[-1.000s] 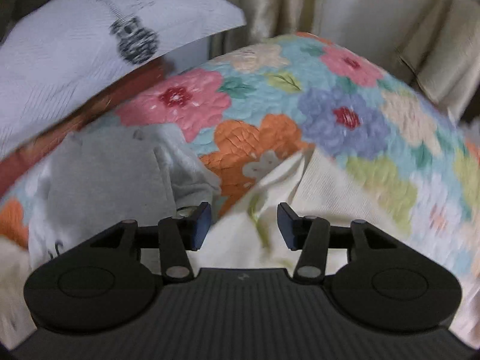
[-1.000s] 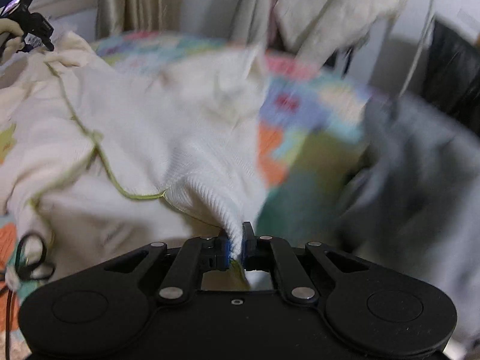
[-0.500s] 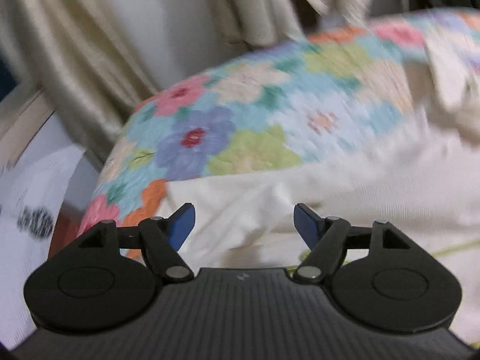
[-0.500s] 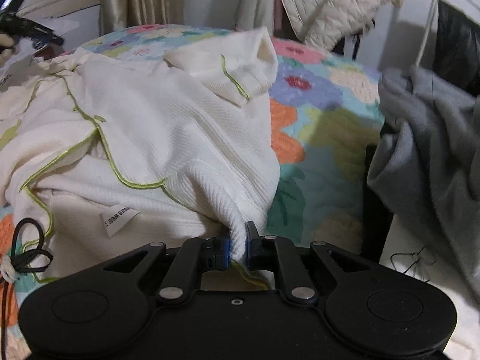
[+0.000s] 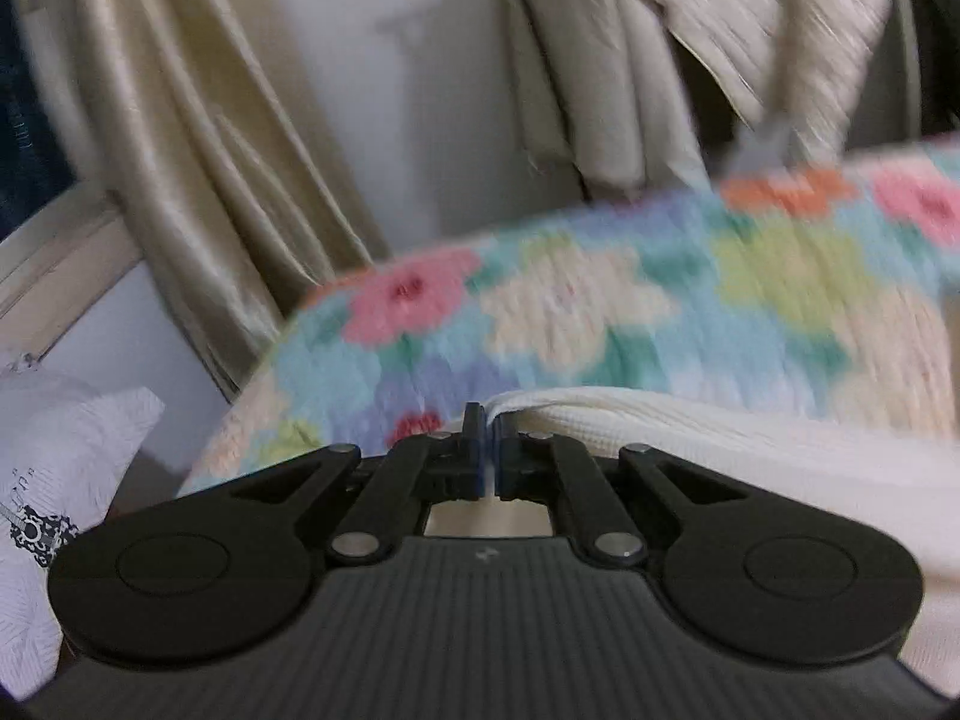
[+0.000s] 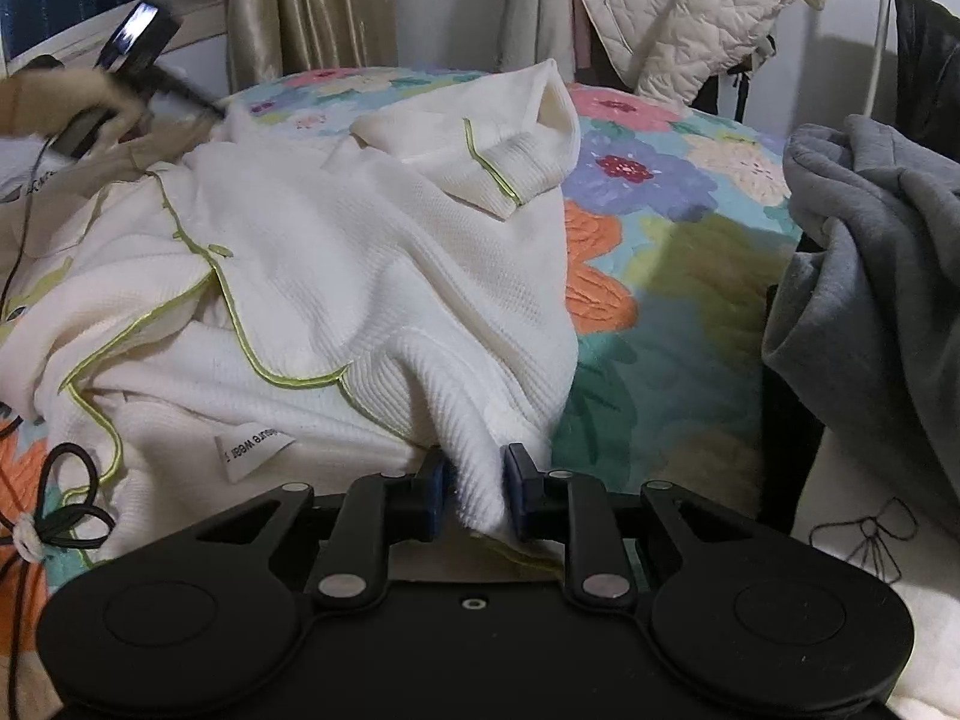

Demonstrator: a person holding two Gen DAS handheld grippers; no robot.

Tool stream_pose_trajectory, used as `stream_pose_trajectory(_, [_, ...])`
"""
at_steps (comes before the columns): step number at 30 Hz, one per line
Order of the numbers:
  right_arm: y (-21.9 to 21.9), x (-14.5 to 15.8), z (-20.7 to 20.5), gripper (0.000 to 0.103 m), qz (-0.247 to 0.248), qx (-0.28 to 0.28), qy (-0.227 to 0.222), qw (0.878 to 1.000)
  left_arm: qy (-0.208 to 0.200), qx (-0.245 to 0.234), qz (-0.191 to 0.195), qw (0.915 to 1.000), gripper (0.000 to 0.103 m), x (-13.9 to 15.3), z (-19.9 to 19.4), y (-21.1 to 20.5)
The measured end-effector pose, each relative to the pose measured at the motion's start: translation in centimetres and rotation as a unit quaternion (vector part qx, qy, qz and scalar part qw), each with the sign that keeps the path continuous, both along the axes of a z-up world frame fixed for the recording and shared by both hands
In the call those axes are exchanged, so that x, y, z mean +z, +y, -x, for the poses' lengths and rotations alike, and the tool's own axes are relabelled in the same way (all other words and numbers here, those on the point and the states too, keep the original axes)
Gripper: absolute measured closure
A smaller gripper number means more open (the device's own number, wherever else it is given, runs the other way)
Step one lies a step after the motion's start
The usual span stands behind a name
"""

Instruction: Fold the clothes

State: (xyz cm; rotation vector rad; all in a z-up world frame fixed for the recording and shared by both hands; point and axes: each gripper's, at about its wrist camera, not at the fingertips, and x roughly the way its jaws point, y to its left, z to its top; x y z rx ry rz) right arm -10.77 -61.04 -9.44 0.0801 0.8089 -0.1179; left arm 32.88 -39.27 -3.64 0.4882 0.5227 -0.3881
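The cream waffle-knit garment (image 6: 336,276) with lime-green piping is spread rumpled across the floral quilt (image 6: 648,276) of the bed, filling the right wrist view from nine o'clock to the centre. No neat fold is seen: one sleeve (image 6: 504,150) is flopped back near twelve o'clock and the body is creased, so the folding is judged to be at an early stage, with smoothing and every real fold still to come.

In the left wrist view, the left claw (image 5: 487,450) is clamped tight on a thin edge of the cream fabric (image 5: 660,438), which trails off towards three o'clock. The right claw (image 6: 474,492) is seen with its jaws opening; a bunched ridge of hem still sits between them, barely pinched if at all.

A white care label (image 6: 252,450) lies at seven o'clock, its print upside down and only partly legible, perhaps "wear". A grey sweatshirt (image 6: 870,276) is heaped at three o'clock, unfolded.
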Motion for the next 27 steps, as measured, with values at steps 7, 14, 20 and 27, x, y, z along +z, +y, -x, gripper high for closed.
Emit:
stream_pose_trajectory(7, [0.4,0.0,0.2,0.078,0.017,0.008,-0.004,1.0,-0.005,0.005,-0.138,0.9905,0.028,-5.2,2.3,-1.9])
stream_pose_trajectory(14, [0.7,0.4,0.2,0.077,0.022,-0.006,0.012,1.0,-0.006,0.068,-0.093,0.9933,0.028,-0.7,10.4,6.9])
stream_pose_trajectory(20, [1.8,0.7,-0.3,0.072,0.063,-0.006,0.026,0.998,-0.092,0.091,-0.137,0.982,0.022,6.3,22.1,16.8])
stream_pose_trajectory(27, [3.3,8.3,4.1,0.054,0.089,-0.042,0.005,0.995,-0.129,0.202,-0.096,0.9661,0.019,14.4,31.2,26.8])
